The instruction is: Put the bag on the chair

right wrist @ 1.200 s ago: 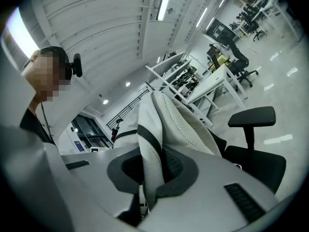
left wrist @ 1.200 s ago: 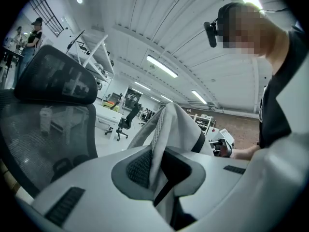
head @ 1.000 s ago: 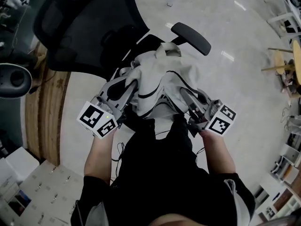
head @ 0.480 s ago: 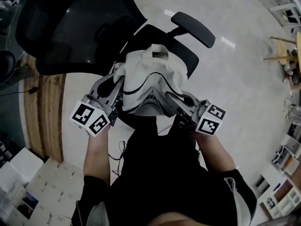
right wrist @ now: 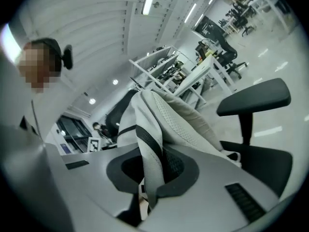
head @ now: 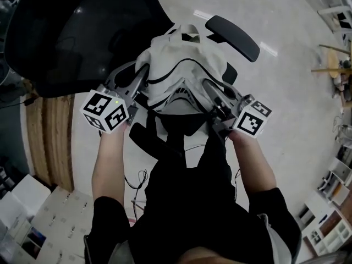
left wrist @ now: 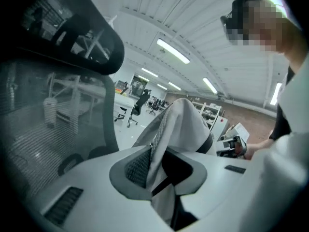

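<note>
The bag (head: 184, 73) hides most of your chair (head: 71, 32) seat beneath it, so you can't tell whether it rests there; it's pale grey, mesh-panelled, black-trimmed; your left gripper (left wrist: 161, 166) has just been opening, fabric loose between its jaws; your right gripper (right wrist: 152, 170) pinches a fold tight.

The head view looks from up high, almost straight down, onto the bag (head: 184, 65) and the chair (head: 71, 32); the left gripper view sits low and very near the bag, facing the chair's back (left wrist: 43, 110); the right gripper view, just as near, faces the armrest (right wrist: 253, 96); all three see the bag and chair.
</note>
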